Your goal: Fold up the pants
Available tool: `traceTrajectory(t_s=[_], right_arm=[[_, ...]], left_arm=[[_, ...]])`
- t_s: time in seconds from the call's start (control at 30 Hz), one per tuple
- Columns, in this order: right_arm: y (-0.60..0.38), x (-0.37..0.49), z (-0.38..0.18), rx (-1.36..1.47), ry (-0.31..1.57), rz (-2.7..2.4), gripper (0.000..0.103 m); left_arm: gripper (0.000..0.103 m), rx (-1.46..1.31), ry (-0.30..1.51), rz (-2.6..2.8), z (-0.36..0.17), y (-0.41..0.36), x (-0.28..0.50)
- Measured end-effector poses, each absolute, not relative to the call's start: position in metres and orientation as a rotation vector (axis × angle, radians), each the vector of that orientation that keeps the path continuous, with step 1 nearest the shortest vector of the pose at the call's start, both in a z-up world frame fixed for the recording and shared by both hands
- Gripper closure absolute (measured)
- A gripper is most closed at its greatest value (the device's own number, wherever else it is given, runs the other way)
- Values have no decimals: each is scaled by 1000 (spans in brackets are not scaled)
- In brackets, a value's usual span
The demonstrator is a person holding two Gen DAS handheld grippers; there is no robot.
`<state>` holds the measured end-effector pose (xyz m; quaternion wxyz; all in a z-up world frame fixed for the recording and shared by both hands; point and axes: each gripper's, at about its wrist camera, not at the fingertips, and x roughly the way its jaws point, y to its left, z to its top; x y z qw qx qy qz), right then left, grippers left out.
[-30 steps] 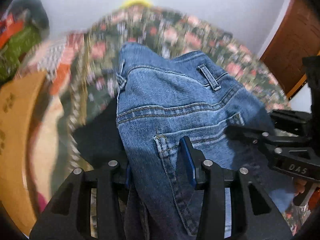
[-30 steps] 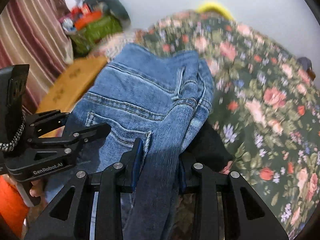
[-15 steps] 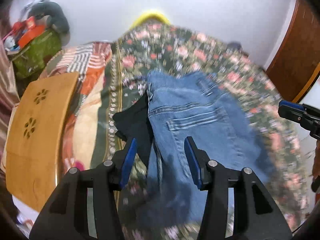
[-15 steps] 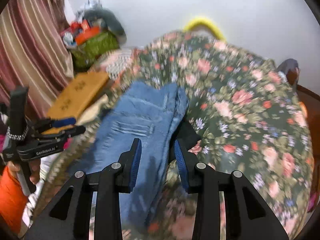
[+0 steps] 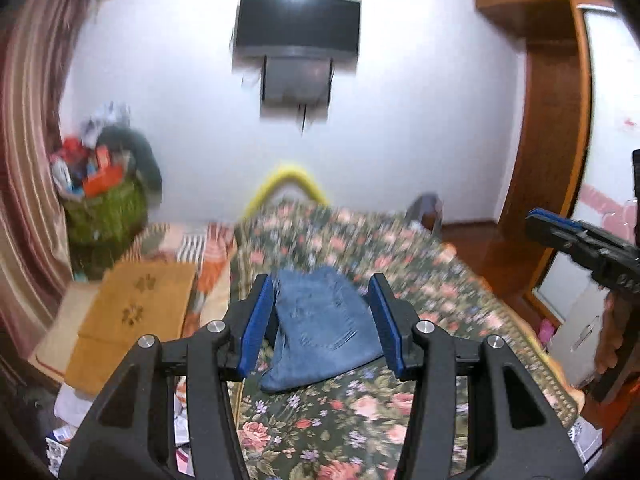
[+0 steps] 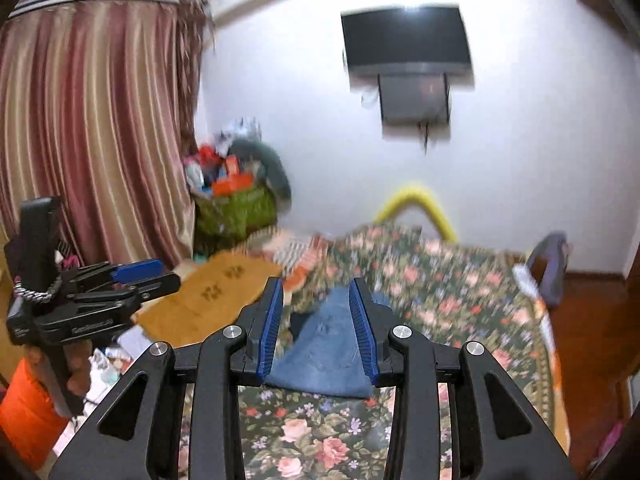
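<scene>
The folded blue jeans [image 5: 324, 328] lie on the floral bedspread [image 5: 360, 420], seen between my fingers in both views; they also show in the right wrist view [image 6: 326, 348]. My left gripper [image 5: 322, 312] is open and empty, held well above and back from the jeans. My right gripper [image 6: 316, 320] is open and empty, also raised away from them. Each gripper shows in the other's view: the right one [image 5: 560, 236] at the right edge, the left one [image 6: 132, 276] at the left. A dark cloth [image 6: 298, 322] peeks out beside the jeans.
A wooden board [image 5: 132, 312] lies left of the bed. A green basket [image 5: 104, 212] full of things stands by the striped curtain [image 6: 92, 128]. A television [image 5: 298, 24] hangs on the white wall. A wooden door frame [image 5: 556, 140] is at right.
Both grippers let go of the jeans, opened and pulled up and back. The jeans now lie folded on the bed, far smaller in view.
</scene>
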<state>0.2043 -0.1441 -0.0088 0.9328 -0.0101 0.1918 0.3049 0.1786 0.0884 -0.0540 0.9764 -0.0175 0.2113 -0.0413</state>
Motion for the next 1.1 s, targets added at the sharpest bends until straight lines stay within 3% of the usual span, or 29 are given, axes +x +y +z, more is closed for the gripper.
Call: traceTrajectory(t_s=[0.2,0.27,0.4,0.47,0.53,0.67,1.1], right_arm=[[-154,140,10,-19,258,600,69],[-155,121,11,-5,230,600,64],[-155,102,6,10,192,587,35],[-153,100,3,2,179,566,27],[-151,97,2,-2,168,550,17],[-150,93,2,19,162,526,0],[-151,81,-4,9,158,494,0]], left_arm=[[51,-8,264,-22,-24,63,102],[39,-3,236,-1,-24,56,88],[27,12,188,21,-27,48,66],[8,4,180,15,-30,47,60],[1,-6,164,21,-32,49,53],[0,5,153,40,-36,50,45],[0,9,142,21,-42,43,34]])
